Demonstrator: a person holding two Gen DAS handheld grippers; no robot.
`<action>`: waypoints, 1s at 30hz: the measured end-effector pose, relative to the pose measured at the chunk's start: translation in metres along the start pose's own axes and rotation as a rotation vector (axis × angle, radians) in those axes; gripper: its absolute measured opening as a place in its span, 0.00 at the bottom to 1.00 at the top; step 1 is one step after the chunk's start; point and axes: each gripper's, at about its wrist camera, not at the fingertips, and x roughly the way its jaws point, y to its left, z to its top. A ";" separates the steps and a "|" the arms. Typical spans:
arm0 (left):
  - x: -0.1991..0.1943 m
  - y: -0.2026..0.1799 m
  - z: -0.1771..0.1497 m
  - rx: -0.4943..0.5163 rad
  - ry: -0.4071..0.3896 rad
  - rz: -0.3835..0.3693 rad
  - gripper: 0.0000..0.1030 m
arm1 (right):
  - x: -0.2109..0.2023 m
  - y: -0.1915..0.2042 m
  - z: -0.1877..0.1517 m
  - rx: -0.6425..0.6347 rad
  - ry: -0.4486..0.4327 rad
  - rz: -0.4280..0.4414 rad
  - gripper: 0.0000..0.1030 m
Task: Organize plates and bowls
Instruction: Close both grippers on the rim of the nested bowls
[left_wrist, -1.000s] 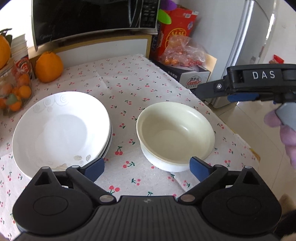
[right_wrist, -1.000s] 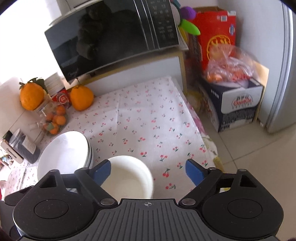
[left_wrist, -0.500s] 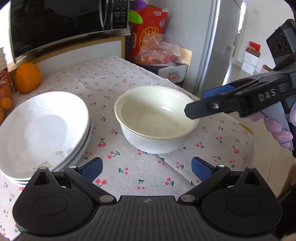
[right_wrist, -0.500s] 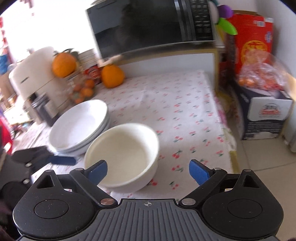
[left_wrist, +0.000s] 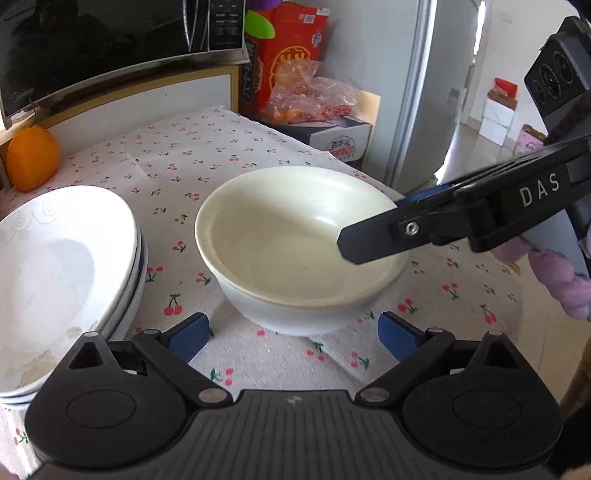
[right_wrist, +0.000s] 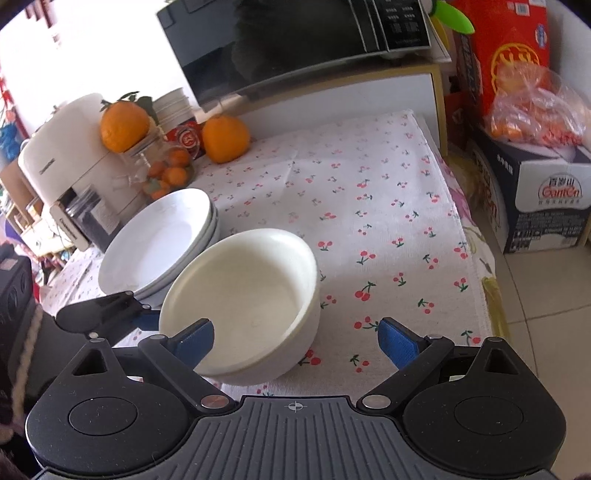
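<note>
Your right tongs (right_wrist: 295, 338) are the nearer pair: they stand wide open and hold nothing, with the left pad (right_wrist: 194, 338) over the near rim of the cream bowl (right_wrist: 243, 295) and the right pad out over the cloth. The bowl lies ahead and to the left of their centre line, so the rim is not yet between the pads; you would likely need to shift left before closing. From the other side, those right tongs (left_wrist: 373, 240) reach over the bowl (left_wrist: 295, 243) rim from the right.

Your left tongs (left_wrist: 293, 336) are also wide open and empty, the bowl dead ahead between the pads but just beyond them.

The bowl sits upright on the bench (right_wrist: 388, 192), on a cherry-print cloth, just beside the stack of white plates (right_wrist: 159, 247) to its left; whether they touch I cannot tell. Being round, it has no long axis to line up.

Behind stand a microwave (right_wrist: 295, 48), oranges (right_wrist: 225, 138) and a jar. The bench edge drops off at right to a tiled floor with boxes (right_wrist: 546, 199).
</note>
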 end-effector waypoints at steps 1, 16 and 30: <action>0.001 0.000 0.000 0.002 -0.004 0.001 0.94 | 0.002 -0.001 0.000 0.017 0.004 -0.004 0.94; 0.009 -0.005 0.007 0.025 -0.034 -0.012 0.88 | 0.018 -0.003 0.008 0.159 -0.019 -0.030 0.92; 0.007 -0.010 0.011 0.054 -0.041 -0.011 0.88 | 0.018 0.004 0.009 0.149 -0.026 -0.021 0.58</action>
